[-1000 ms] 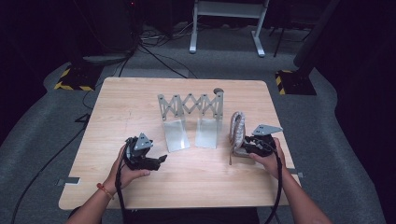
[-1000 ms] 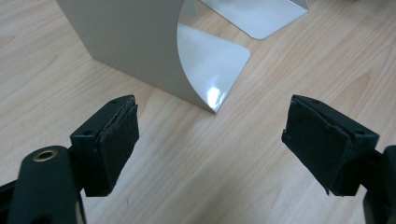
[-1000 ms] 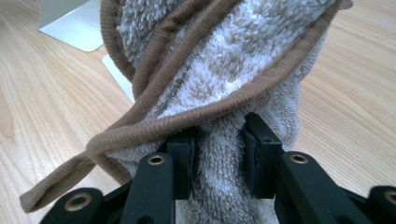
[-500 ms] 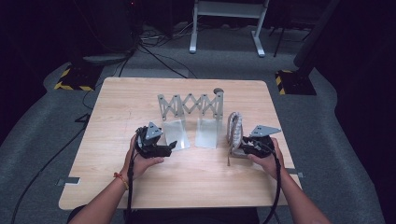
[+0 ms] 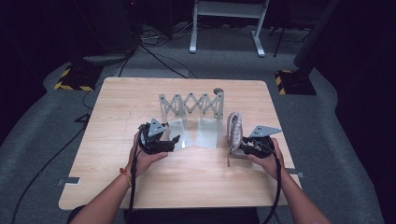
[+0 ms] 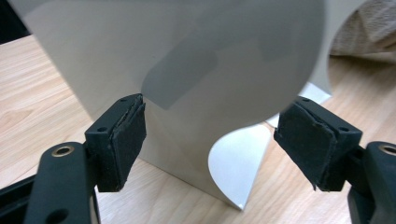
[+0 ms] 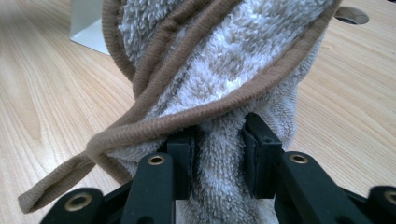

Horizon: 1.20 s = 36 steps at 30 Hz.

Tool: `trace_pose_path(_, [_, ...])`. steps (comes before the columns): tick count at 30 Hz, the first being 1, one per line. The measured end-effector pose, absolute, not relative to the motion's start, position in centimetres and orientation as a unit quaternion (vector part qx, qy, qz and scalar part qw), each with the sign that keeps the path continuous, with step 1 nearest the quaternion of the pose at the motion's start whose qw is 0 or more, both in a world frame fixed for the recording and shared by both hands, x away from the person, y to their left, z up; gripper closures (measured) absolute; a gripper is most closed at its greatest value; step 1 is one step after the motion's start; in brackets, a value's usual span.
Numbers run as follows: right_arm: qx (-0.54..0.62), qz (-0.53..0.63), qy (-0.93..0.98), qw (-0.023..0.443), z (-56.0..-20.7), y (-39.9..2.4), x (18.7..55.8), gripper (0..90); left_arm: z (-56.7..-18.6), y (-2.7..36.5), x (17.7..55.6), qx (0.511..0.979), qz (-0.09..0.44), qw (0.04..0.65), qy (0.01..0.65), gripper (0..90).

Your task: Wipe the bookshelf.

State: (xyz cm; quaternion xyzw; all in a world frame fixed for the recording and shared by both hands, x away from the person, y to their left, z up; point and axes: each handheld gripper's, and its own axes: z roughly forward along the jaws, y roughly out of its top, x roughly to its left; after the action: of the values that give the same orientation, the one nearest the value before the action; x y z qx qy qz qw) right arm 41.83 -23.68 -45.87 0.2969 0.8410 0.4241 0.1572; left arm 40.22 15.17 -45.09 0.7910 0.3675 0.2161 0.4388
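My right tongs are clamped on a folded towel – beige-and-white terry with a brown edging – and in the right gripper view the pads press into its pile from both sides, the towel standing on edge above them. One loop of the brown edging hangs loose down to the worktop.

I take the grey metal rack as my landmark: an accordion lattice standing upright on the worktop, with two flat plates lying out from its foot towards me. The towel stands just beside the rack's right-hand plate, on the side away from the lattice's middle; whether it touches the plate I cannot tell from the high view.

My left tongs are at the rack's left-hand plate, jaws wide apart and gripping nothing. They have just been closing a little. In the left gripper view a grey sheet of the rack stands between and just beyond the left tongs, with a rounded lobe of metal resting on the wood below – the pads look clear of it, though the left one sits very near its edge. The towel shows behind the sheet, at the upper right.
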Motion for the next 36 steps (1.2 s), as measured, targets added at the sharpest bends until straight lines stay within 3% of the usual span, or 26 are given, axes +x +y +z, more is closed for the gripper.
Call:
trace_pose_path(22, [0.289, 0.457, 0.824, 0.171, -43.2, -25.0, 38.9, 68.1, -44.9, 10.2, 41.5, 0.819, 0.182, 0.449, 0.307, 23.6])
trace_pose_path(29, [0.261, 0.478, 0.822, 0.166, -42.2, -23.2, 37.6, 68.6, -45.3, 9.0, 41.8, 0.834, 0.187, 0.443, 0.271, 23.2])
trace_pose_path(36, [0.237, 0.478, 0.831, 0.156, -42.5, -20.1, 37.0, 69.4, -45.4, 10.8, 40.7, 0.846, 0.176, 0.434, 0.256, 22.8])
